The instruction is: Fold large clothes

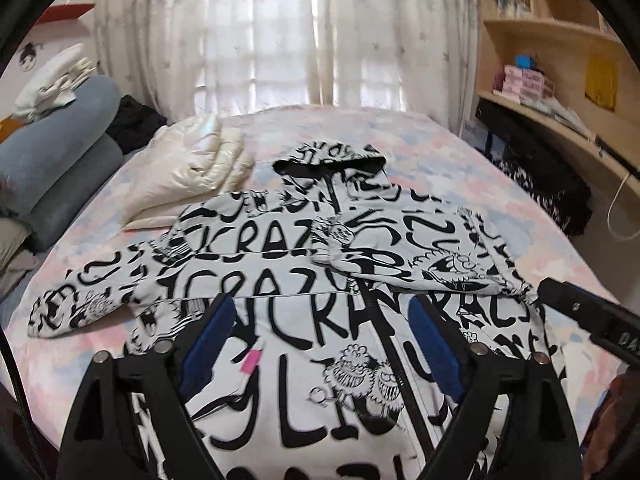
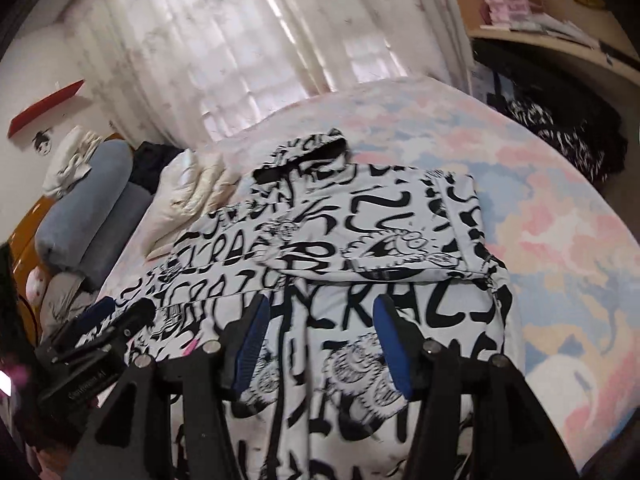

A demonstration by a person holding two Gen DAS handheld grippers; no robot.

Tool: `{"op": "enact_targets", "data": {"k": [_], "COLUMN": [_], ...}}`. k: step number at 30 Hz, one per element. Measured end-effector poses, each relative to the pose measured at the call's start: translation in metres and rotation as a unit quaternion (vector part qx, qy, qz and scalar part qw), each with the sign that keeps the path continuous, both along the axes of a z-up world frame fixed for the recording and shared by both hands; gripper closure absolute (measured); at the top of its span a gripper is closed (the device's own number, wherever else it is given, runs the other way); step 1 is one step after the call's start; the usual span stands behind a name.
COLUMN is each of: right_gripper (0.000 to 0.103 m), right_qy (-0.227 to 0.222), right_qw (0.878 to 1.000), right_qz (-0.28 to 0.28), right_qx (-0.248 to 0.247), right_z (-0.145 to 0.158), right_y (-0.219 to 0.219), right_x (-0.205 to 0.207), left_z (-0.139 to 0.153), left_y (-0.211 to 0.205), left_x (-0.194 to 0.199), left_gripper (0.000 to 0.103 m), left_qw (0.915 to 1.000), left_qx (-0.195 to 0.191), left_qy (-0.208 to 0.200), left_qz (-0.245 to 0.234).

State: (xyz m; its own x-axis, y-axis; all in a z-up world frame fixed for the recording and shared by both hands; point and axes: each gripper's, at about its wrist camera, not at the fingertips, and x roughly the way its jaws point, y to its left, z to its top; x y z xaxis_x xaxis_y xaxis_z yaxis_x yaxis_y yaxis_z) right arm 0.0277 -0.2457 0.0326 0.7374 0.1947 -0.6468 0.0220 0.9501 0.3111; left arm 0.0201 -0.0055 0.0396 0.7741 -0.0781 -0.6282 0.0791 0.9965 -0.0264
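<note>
A white hooded jacket with black lettering [image 1: 320, 320] lies front up on the bed, hood away from me; it also shows in the right wrist view [image 2: 360, 240]. Its right sleeve [image 1: 420, 264] is folded across the chest; its left sleeve [image 1: 92, 296] lies stretched out to the left. My left gripper [image 1: 320, 320] is open and empty, hovering over the lower front by the zipper. My right gripper [image 2: 318, 324] is open and empty over the same area, a little to the right. Each gripper's body shows at the edge of the other's view.
The bed has a pastel pink and blue sheet [image 2: 560, 220]. A cream puffer jacket [image 1: 192, 172] lies at the back left, next to grey-blue bolsters [image 1: 60, 160]. Wooden shelves and a desk [image 1: 560, 80] stand on the right with dark patterned cloth [image 1: 552, 192] below. Curtains hang behind.
</note>
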Motion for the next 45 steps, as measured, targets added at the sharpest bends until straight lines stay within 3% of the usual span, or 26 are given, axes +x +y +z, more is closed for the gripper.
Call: {"op": "enact_targets", "data": {"k": [4,9,14,21,26,32,40,45], "right_gripper": [0.049,0.049,0.049,0.049,0.049,0.049,0.049,0.049], "right_qy": [-0.009,-0.017,-0.025,-0.052,-0.036,-0.031,-0.042,-0.040], "right_qw": [1.000,0.999,0.995,0.988,0.985,0.980,0.969,0.960], "right_qz": [0.003,0.047,0.090,0.139,0.164,0.189,0.235,0.268], "right_qx": [-0.006,-0.002,-0.017,-0.031,-0.038,-0.045,-0.068,-0.076], "right_z": [0.010,0.021,0.030,0.033,0.020,0.005,-0.021,-0.042], "right_y": [0.028,0.077,0.134,0.212,0.268,0.323,0.387,0.425], "right_x": [-0.004,-0.003,0.000,0.007,0.031,0.061,0.101,0.124], "left_z": [0.007,0.016,0.014,-0.007,-0.038,-0.088,-0.148,-0.178], "left_y": [0.027,0.067,0.123,0.224,0.290,0.369,0.439,0.472], "left_x": [-0.010,-0.030,-0.040,-0.050,-0.044,-0.033,-0.014,-0.002], "left_gripper": [0.012,0.011,0.010,0.010,0.010,0.010,0.010,0.010], "left_qw": [0.9995,0.9986,0.9958,0.9858,0.9748,0.9476,0.9112,0.8829], "left_qx": [-0.028,-0.042,-0.072,-0.100,-0.128,-0.203,-0.285,-0.336], "left_qy": [0.015,-0.015,-0.012,-0.015,0.000,0.031,0.041,0.043], "left_qz": [0.003,0.027,0.056,0.134,0.183,0.245,0.294,0.325]}}
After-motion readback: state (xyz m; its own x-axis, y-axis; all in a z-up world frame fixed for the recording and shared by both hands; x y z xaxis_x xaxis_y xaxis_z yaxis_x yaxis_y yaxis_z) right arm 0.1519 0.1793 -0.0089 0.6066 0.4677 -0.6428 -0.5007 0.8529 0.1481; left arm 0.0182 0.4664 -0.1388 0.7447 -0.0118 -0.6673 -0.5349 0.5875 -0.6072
